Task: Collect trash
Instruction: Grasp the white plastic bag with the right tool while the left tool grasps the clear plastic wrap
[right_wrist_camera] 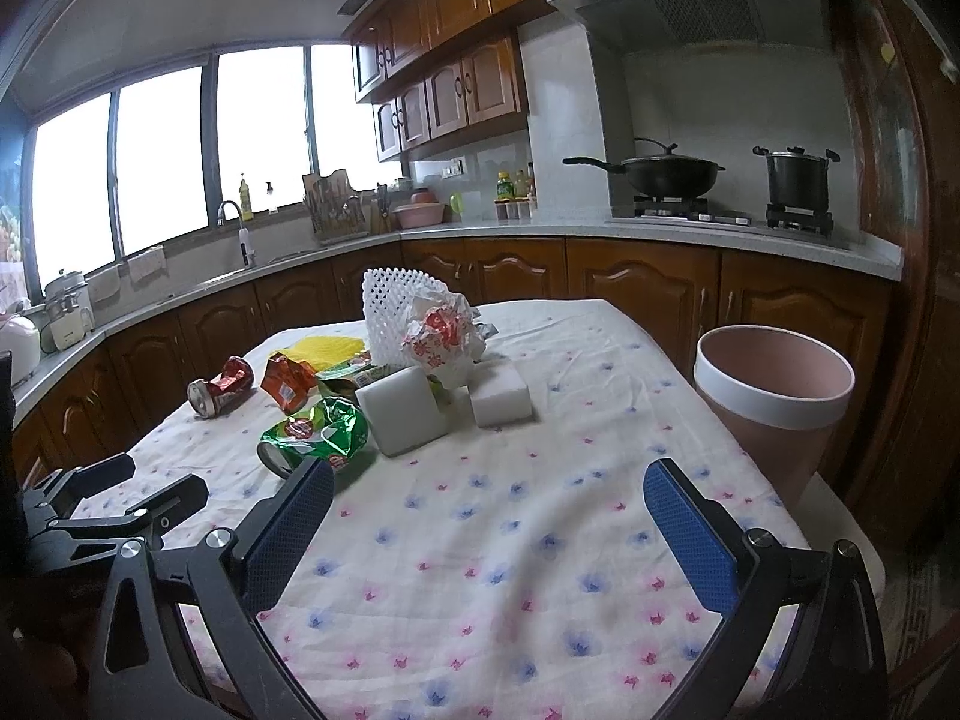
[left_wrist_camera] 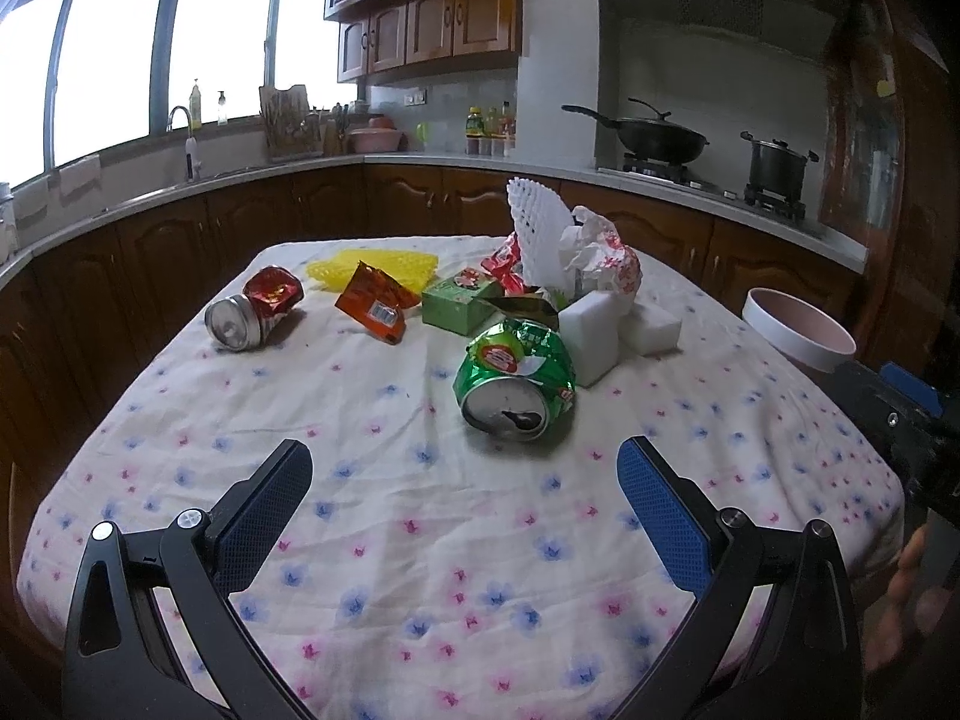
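— Two grippers, and neither carried anything. The left gripper hung low over the near part of the bench with its jaws spread wide, and the right gripper stood the same way, jaws wide and nothing between them.

— Where was the trash?

— Heaped toward the far middle of the flowered cloth. The crushed green can lay closest, almost straight ahead of the left jaws, mouth turned toward the camera. The red can lay on its side well off to the left, an orange wrapper between the two. Behind them sat a green carton, white foam blocks, a white net sleeve, crumpled printed paper and yellow netting.

— And the bin?

— The pink bin stood off the bench's right edge, open mouth up, which I judged handy for the right gripper to drop things in.

— Anything unclear?

— Plenty. The pile overlapped, so I could not tell what lay under the paper or behind the blocks. From the left wrist, the bin was cut down to a stretch of rim. From the right wrist, the green can was partly masked by the gripper's own finger.
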`<control>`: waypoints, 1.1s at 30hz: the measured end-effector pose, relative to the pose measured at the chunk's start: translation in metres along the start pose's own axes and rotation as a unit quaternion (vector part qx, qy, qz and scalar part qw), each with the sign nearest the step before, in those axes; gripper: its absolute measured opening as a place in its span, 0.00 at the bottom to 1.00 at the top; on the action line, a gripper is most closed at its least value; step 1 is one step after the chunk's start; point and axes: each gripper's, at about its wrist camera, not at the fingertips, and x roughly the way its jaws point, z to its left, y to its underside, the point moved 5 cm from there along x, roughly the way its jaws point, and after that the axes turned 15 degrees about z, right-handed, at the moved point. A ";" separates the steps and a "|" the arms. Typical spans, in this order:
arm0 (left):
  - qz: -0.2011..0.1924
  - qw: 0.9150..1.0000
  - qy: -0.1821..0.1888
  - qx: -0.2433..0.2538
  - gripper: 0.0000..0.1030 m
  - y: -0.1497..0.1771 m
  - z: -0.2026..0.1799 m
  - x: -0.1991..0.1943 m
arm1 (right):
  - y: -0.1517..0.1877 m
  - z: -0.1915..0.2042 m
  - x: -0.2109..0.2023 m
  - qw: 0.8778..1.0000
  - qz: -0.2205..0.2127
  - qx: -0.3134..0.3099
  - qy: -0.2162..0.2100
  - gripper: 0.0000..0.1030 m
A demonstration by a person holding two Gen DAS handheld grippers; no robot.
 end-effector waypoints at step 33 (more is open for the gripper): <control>0.092 0.990 0.103 -0.026 0.91 -0.153 0.007 0.093 | -0.108 0.001 0.105 0.988 0.095 0.020 -0.122 0.67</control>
